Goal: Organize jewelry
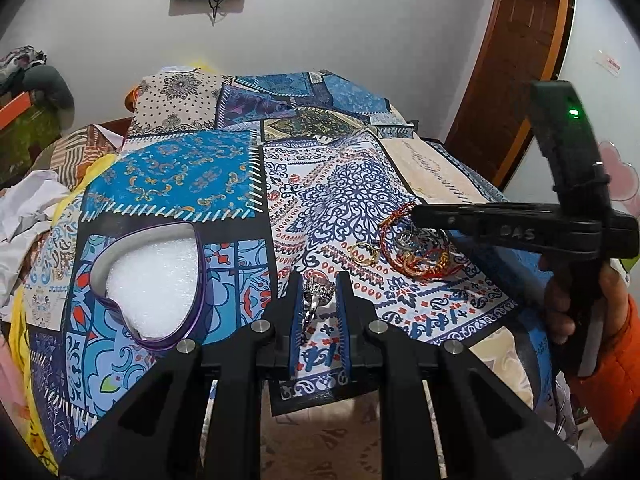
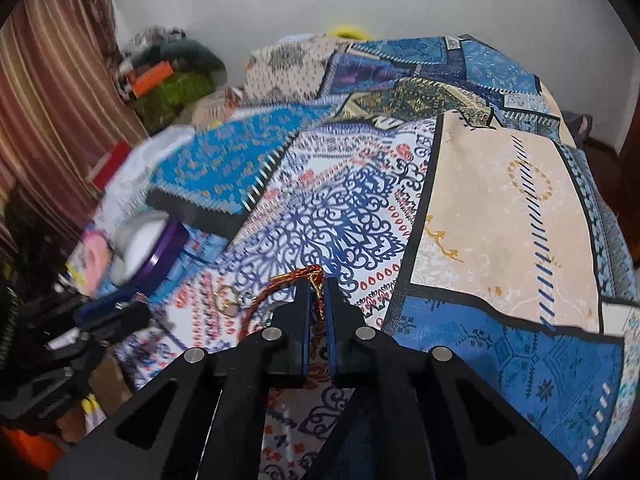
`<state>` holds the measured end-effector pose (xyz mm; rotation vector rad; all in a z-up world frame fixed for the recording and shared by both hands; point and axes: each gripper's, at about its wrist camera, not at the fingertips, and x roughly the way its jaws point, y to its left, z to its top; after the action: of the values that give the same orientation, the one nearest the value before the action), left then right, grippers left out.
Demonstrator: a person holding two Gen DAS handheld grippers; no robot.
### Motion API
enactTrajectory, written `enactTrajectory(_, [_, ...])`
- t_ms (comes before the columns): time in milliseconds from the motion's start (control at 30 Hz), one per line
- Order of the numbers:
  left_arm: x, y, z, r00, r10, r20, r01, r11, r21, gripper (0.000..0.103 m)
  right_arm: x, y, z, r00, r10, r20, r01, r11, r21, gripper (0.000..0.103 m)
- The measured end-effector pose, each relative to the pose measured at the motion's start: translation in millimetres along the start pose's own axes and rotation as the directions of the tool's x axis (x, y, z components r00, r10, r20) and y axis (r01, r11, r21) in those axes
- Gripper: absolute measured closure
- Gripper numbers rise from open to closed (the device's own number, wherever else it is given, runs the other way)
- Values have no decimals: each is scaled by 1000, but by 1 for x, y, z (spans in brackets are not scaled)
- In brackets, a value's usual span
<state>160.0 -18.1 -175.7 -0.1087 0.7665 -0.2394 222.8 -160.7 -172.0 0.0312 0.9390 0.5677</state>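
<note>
My left gripper (image 1: 319,286) is shut on a silver ring (image 1: 317,294) just above the patterned cloth. A purple heart-shaped box (image 1: 152,284) lined with white foam lies open to its left; it also shows blurred in the right wrist view (image 2: 154,250). A gold ring (image 1: 365,253) lies on the cloth by a red braided bracelet (image 1: 404,258) heaped with other small pieces. My right gripper (image 2: 317,286) is nearly shut around a gold clasp and the red bracelet cord (image 2: 276,294). It appears in the left wrist view (image 1: 420,216) over the heap.
The blue, white and beige patchwork cloth (image 1: 336,188) covers a bed. Crumpled white and yellow fabric (image 1: 28,208) lies at the left edge. A wooden door (image 1: 516,60) stands at the right. Clutter and a striped curtain (image 2: 52,100) sit at the left.
</note>
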Motion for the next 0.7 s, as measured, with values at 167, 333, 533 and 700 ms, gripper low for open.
enactTrajectory(167, [-9, -3, 2, 1000, 8, 17, -8, 1000, -3, 88, -23, 2, -3, 998, 12, 55, -14, 999, 35, 98])
enactTrajectory(333, [-22, -10, 4, 999, 18, 43, -19, 1000, 11, 88, -40, 11, 0, 994, -43, 97, 43, 999, 6, 98])
enactTrajectory(533, [-30, -13, 3, 998, 31, 54, -32, 999, 16, 88, -36, 3, -2, 998, -57, 40, 55, 998, 40, 89])
enactTrajectory(700, [-29, -9, 1, 998, 40, 45, -40, 999, 13, 88, -16, -1, -10, 999, -18, -28, 20, 997, 71, 81])
